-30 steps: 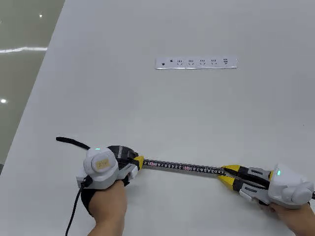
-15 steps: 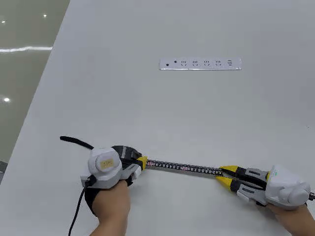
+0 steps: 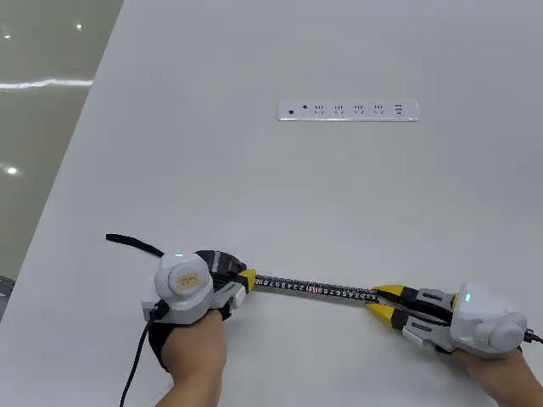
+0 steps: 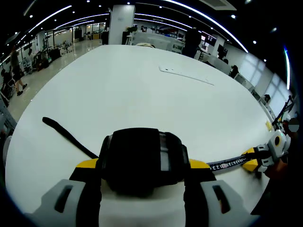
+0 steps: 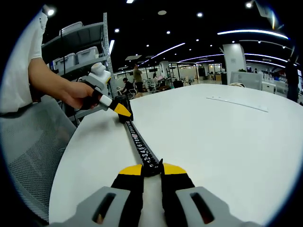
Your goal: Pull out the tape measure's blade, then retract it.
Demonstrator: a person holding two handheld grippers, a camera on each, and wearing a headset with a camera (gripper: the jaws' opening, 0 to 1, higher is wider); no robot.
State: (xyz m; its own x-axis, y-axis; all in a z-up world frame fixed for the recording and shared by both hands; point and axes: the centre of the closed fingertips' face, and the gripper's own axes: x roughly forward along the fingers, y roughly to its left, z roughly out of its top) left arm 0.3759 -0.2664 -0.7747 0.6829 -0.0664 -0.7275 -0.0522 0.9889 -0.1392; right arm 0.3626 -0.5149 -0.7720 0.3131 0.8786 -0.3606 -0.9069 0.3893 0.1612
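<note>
My left gripper [image 3: 236,285] clamps the tape measure case [image 4: 142,156] as an anchor, while my right gripper [image 5: 151,171] pinches the blade [image 5: 137,139] at its tip, holding it taut between them.

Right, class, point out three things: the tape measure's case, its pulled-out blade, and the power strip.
tape measure case [image 4: 142,158], left gripper view, top of the black housing.
blade [image 3: 314,291], head view, midway along the extended strip.
power strip [image 3: 348,110], head view, middle of its white face.
</note>
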